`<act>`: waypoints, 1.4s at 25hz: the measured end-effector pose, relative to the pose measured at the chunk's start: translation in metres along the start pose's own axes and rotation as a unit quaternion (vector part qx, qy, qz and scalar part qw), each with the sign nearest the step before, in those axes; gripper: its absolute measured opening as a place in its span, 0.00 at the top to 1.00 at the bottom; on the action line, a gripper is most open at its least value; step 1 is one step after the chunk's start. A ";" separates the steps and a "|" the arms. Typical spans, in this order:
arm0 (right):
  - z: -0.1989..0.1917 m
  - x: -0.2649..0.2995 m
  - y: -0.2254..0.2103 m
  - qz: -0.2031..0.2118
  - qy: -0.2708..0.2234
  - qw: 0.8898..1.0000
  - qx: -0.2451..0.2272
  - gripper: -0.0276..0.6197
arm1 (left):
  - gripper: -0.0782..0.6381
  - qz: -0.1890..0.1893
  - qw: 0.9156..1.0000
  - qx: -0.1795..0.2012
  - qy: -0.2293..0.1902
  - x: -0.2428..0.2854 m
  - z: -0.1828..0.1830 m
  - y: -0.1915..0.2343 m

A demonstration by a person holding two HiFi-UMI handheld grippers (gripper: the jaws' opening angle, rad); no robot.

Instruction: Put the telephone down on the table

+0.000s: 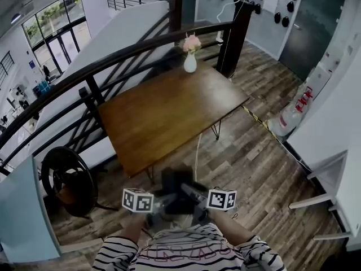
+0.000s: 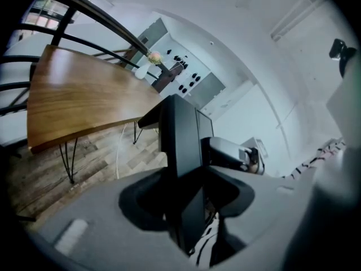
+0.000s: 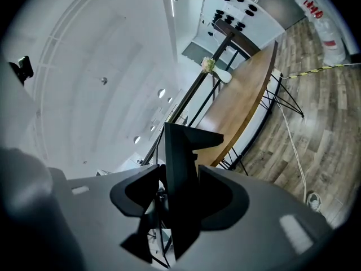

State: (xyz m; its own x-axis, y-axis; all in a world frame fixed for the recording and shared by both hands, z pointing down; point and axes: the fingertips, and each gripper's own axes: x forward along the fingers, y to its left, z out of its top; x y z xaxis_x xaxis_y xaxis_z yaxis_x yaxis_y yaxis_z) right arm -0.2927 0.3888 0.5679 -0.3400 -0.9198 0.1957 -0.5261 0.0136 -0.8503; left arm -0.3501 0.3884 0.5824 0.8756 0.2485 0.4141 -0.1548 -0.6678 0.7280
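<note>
At the left, railing (image 1: pixel 113 55): a dark railing is running along the far side of the table.
Left tongs (image 2: pixel 189 193): they are clamping one end of the telephone, with the dark slab standing upright between the two jaws; the marker cube is showing low in the head view.
Table (image 1: pixel 169 112): a brown wooden top on thin metal legs is standing bare across its near part.
Telephone (image 1: pixel 179 186): it is being carried in the air between both tongs, over the floor just short of the table's near edge and close to the person's striped sleeves; it is not touching the table.
Vase (image 1: pixel 190 62): a white vase with pink flowers is standing at the table's far edge.
Right tongs (image 3: pixel 180 191): they are gripping the telephone's other end, jaws closed on the dark body.
Floor (image 1: pixel 259 162): wood planks are stretching away to the right.
</note>
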 end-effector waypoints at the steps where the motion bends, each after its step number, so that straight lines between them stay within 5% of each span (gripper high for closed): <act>1: 0.003 -0.001 -0.002 -0.001 -0.001 1.000 0.001 0.63 | 0.62 0.000 1.000 0.001 0.001 0.003 0.002 0.000; 8: 0.048 0.001 -0.026 0.004 0.001 1.000 0.004 0.63 | 0.62 0.001 1.000 0.001 -0.001 0.039 0.039 0.003; 25: 0.225 0.012 -0.114 0.045 0.054 0.997 -0.015 0.63 | 0.62 0.044 0.997 -0.018 -0.053 0.176 0.177 0.020; 35: 0.279 0.016 -0.152 0.060 0.079 0.995 -0.017 0.63 | 0.62 0.058 0.995 -0.026 -0.071 0.227 0.217 0.032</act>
State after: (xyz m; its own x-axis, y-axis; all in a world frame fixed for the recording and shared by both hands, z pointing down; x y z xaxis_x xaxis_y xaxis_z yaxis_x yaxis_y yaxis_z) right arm -0.0007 0.2623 0.5637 -0.5183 -0.8381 0.1701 -0.4997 0.1354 -0.8555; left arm -0.0567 0.2708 0.5811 0.9055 0.0672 0.4189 -0.2798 -0.6475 0.7088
